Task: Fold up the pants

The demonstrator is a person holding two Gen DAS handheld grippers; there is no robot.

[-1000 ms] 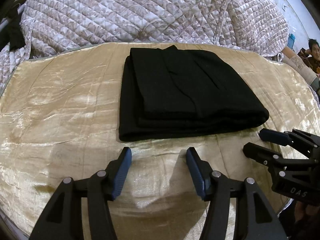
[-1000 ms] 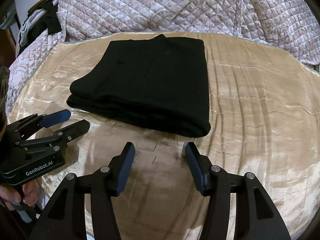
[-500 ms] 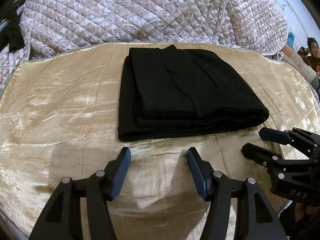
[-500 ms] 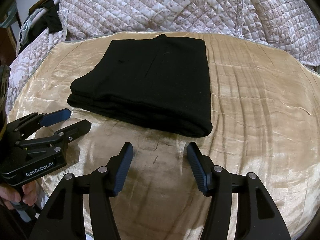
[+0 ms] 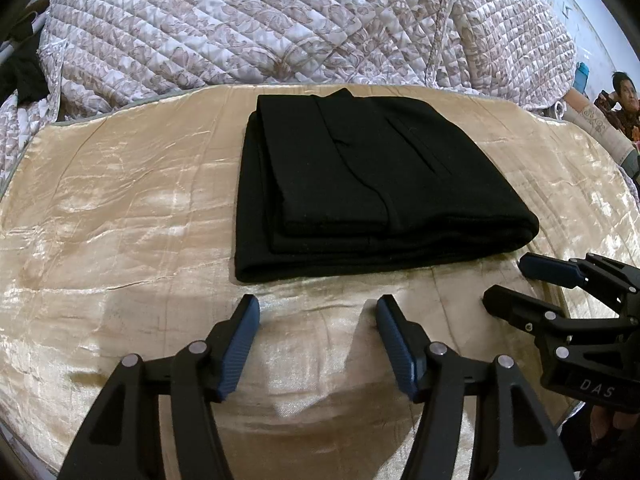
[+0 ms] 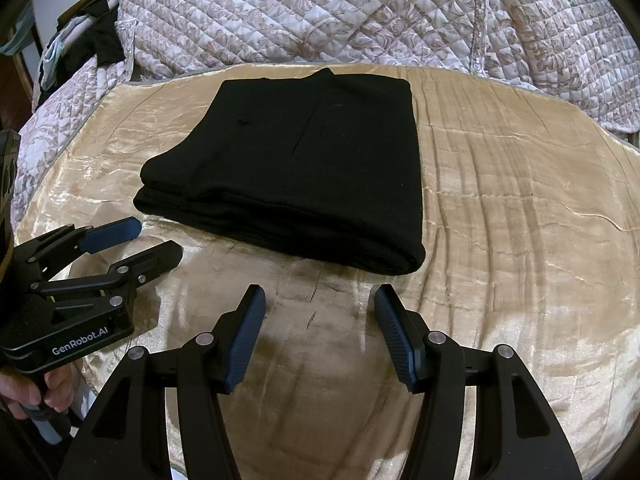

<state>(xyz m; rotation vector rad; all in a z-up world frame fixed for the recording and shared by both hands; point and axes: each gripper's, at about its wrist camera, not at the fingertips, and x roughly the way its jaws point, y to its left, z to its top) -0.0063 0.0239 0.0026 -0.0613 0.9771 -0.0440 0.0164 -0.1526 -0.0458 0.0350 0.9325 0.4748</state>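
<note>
Pants (image 5: 360, 188) folded; fingers (image 5: 240, 344) apart, empty.

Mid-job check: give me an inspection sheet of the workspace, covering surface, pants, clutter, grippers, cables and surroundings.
Surface: gold satin cover, wrinkled, lying flat.
Job's things: black pants folded into a compact layered rectangle, resting on the cover, touched by neither gripper.
Clutter: nothing seen on the cover besides the pants.
Grippers: left gripper open, empty, just short of the near folded edge; right gripper open, empty, near the fold's right corner.
Cables: nothing seen.
Surroundings: quilted floral bedspread heaped behind the cover; dark clothes hanging at far left; a seated person at the far right edge.
</note>
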